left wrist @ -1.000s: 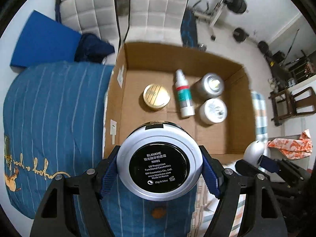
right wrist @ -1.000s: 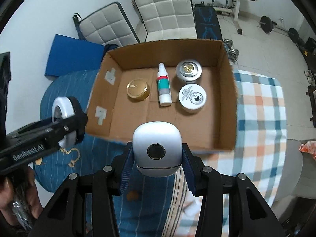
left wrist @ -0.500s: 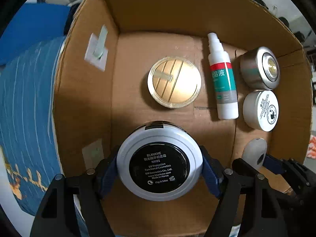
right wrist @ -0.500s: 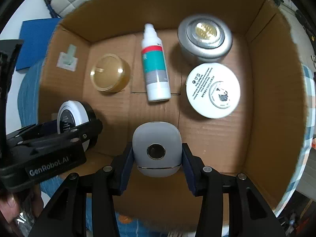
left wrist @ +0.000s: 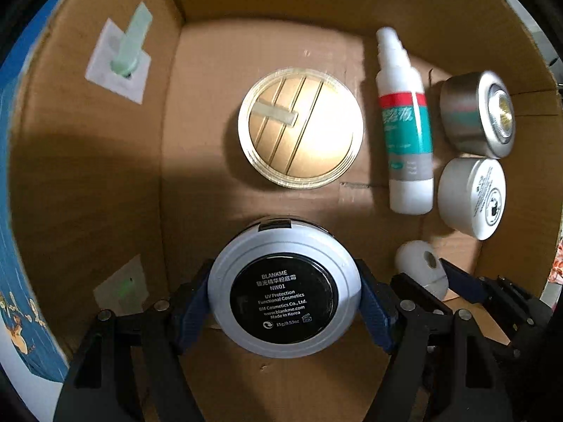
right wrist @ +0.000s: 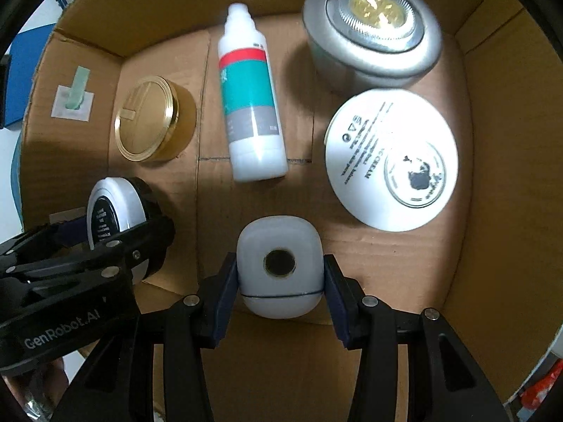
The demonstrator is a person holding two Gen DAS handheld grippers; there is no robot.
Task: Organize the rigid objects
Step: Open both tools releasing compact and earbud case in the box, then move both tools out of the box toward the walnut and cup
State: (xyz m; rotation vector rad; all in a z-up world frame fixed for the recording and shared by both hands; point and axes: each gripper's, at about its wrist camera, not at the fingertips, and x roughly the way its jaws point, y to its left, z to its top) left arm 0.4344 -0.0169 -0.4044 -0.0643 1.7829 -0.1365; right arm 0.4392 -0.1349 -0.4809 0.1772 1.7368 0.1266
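Observation:
Both grippers point down into an open cardboard box (left wrist: 88, 161) (right wrist: 492, 176). My left gripper (left wrist: 284, 302) is shut on a round white compact (left wrist: 284, 297) with a black printed label, near the box's front left. My right gripper (right wrist: 279, 274) is shut on a small rounded white case (right wrist: 279, 267) with a dark round centre, low over the box floor. The left gripper and its compact (right wrist: 112, 218) show at the left of the right wrist view. The white case (left wrist: 420, 270) appears at the lower right of the left wrist view.
On the box floor lie a gold round compact (left wrist: 301, 128) (right wrist: 151, 119), a white spray bottle with a teal and red label (left wrist: 404, 123) (right wrist: 250, 105), a silver jar (left wrist: 475, 112) (right wrist: 373, 28) and a white cream jar (left wrist: 471, 197) (right wrist: 390, 158). Blue striped bedding (left wrist: 14, 281) lies outside at the left.
Both grippers have come down from above the box's front edge into the box, each keeping its object. The items on the floor now look much larger and closer.

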